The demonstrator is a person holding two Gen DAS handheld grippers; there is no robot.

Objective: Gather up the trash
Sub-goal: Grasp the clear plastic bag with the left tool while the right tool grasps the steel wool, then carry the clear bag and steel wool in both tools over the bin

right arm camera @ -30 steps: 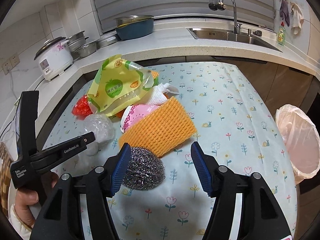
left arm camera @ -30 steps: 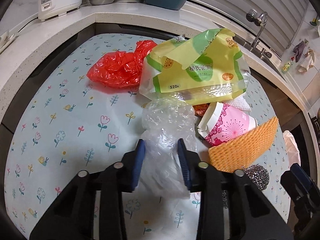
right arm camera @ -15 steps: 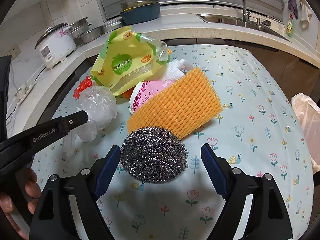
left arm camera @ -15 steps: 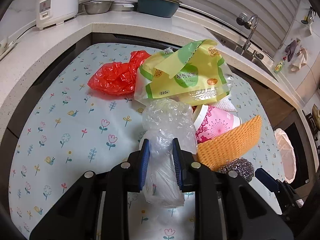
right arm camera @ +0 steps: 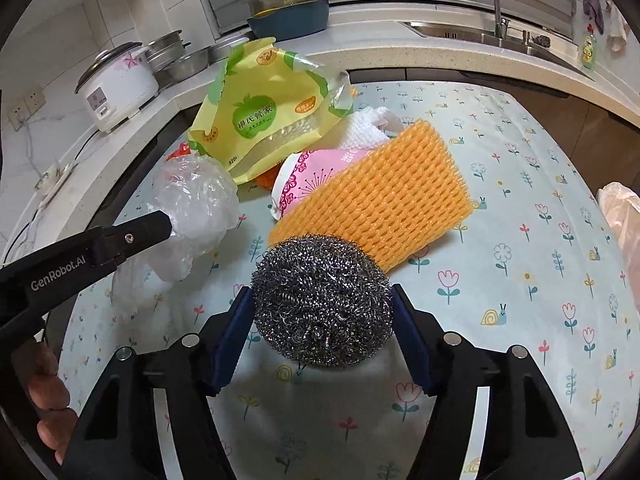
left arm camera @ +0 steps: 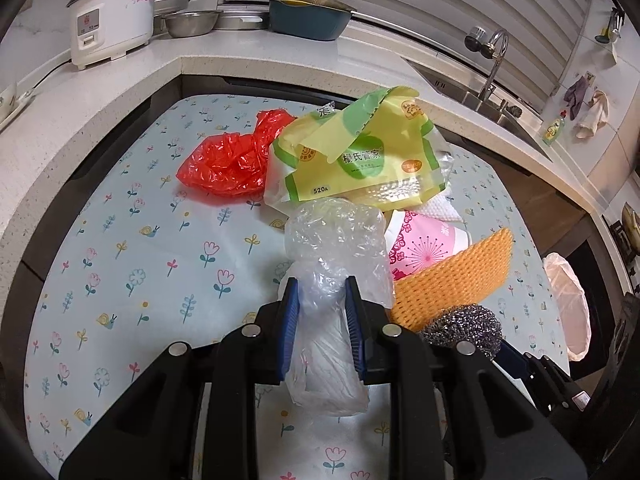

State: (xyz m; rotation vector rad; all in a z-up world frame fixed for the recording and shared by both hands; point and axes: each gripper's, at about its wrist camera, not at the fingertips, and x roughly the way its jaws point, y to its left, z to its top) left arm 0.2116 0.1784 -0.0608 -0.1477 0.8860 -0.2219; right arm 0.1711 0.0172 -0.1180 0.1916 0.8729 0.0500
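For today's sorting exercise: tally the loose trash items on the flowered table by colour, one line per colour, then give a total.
Red: 1, plastic bag
Yellow-green: 1, snack bag
Clear: 1, plastic bag
Pink: 1, paper cup
Orange: 1, foam net
White: 1, tissue
Silver: 1, steel scourer
Total: 7

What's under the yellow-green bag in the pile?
Under the yellow-green bag: a white paper towel, the pink paper cup, and a scrap of something orange. The rest is covered.
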